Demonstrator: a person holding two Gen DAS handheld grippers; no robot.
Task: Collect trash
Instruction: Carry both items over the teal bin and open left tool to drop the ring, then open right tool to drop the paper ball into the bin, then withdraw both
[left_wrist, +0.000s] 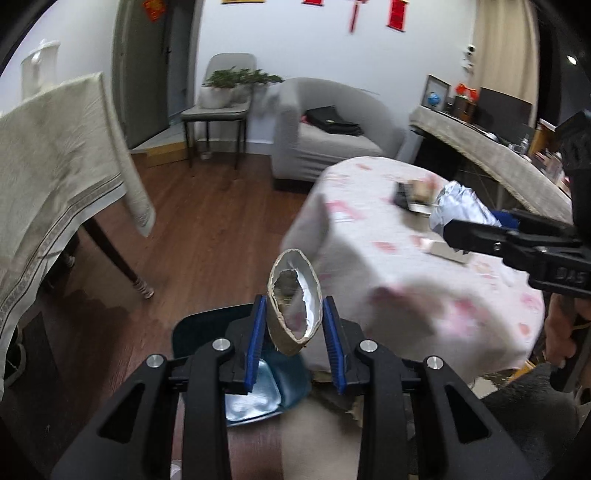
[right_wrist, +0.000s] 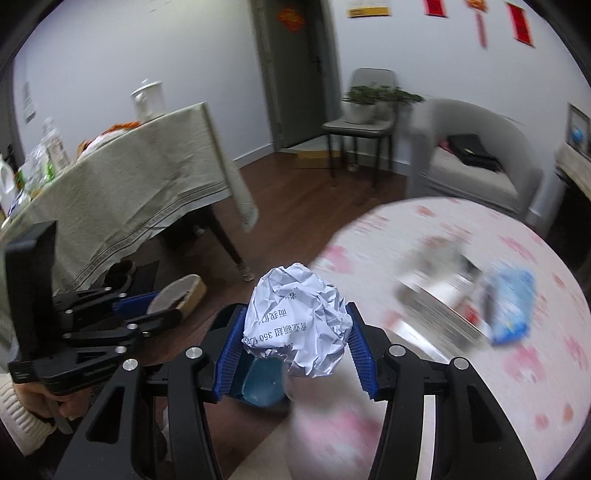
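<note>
Altogether two claws: left claw (left_wrist: 293, 325) grips one cardboard tube (left_wrist: 294, 301), right claw (right_wrist: 293, 332) one paper ball (right_wrist: 297, 319).

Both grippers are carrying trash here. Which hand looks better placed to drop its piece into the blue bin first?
Probably the left. The left gripper holds the squashed cardboard tube with the blue bin open directly beneath it. The right gripper holds its crumpled paper ball partly over the table edge.
</note>
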